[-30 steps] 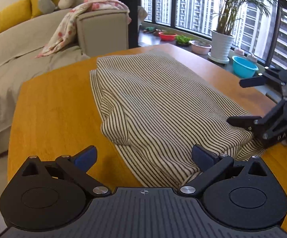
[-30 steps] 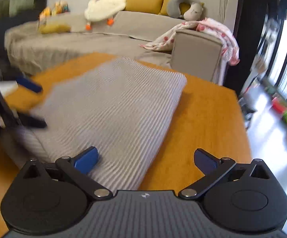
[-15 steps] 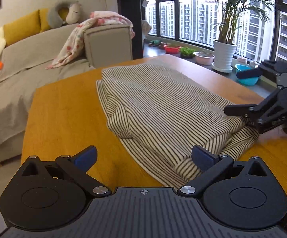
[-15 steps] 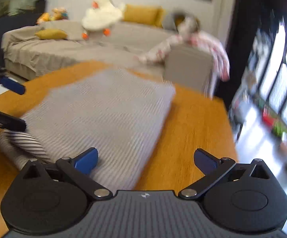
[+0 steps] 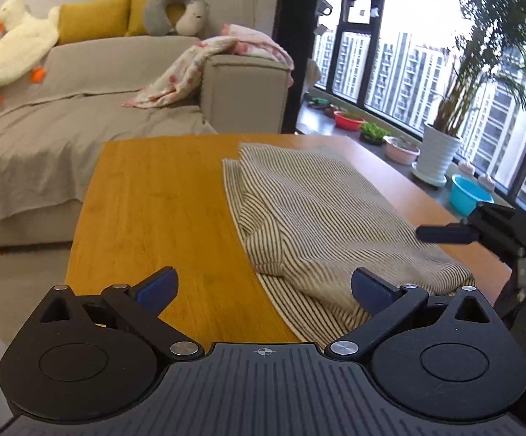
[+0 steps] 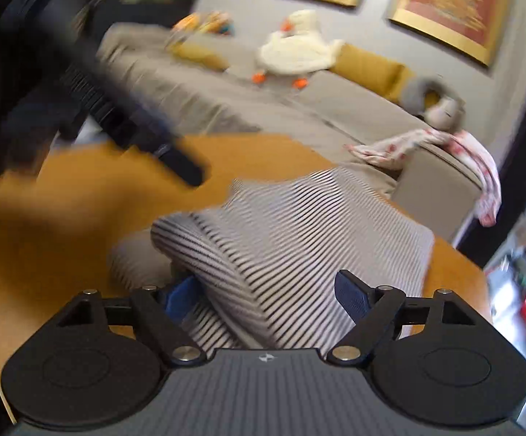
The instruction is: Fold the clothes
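The table [image 5: 146, 196], wood, carries one striped garment [image 5: 321, 210], which lies along the right side, from near the far edge back to the near edge. It's doubled into a long thick slab w/ a thinner layer sticking out along its left side, so it looks part-folded; whether another fold is due or it's done, can't tell. The left gripper [image 5: 263, 283] hangs over the near edge, jaws wide, nothing between them. Its right pad sits just over the garment's near end, the left pad over bare wood, prob. placed to straddle that hem. The right gripper [image 6: 266, 292] is at the garment's near right corner, also spread wide, w/ a raised hump of cloth [image 6: 226, 254] between the fingers but not pinched; the view is blurred. Containers: a blue basin [image 5: 470, 196], red bowl [image 5: 348, 120] and pink bowl [image 5: 403, 149] on the window ledge. The pink one seems to hold a plant; the other contents aren't visible.
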